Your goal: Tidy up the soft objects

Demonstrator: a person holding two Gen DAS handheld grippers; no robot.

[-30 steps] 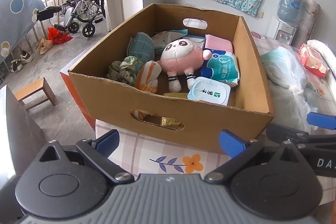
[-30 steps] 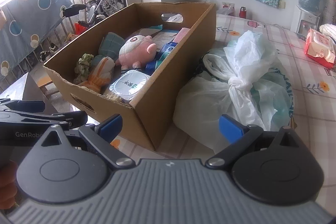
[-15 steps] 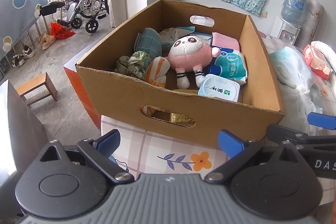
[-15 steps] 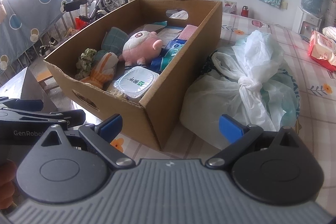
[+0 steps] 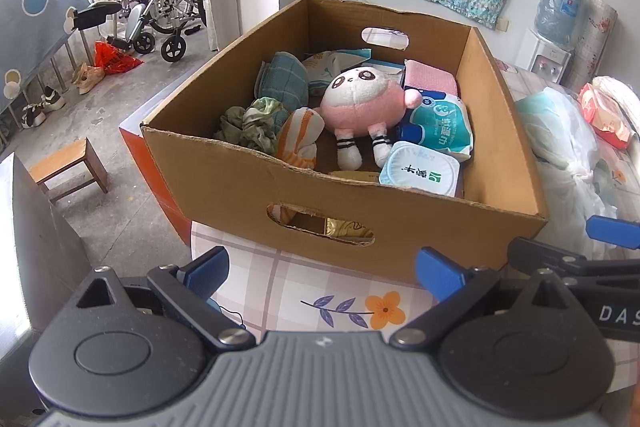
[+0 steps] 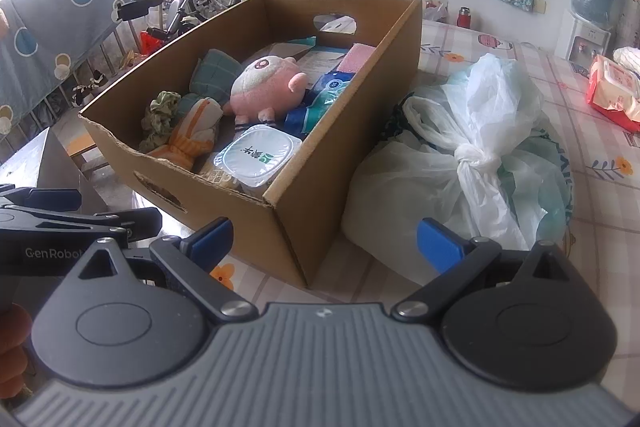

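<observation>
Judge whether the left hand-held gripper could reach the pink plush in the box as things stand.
Probably yes. The left hand-held gripper is open and empty in front of the box, whose top is open. The plush lies on top of the pile, uncovered; only the box's near wall must be cleared.

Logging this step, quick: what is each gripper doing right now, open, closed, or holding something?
Left gripper: open, holding nothing, in front of the cardboard box.
Right gripper: open, holding nothing.
</observation>
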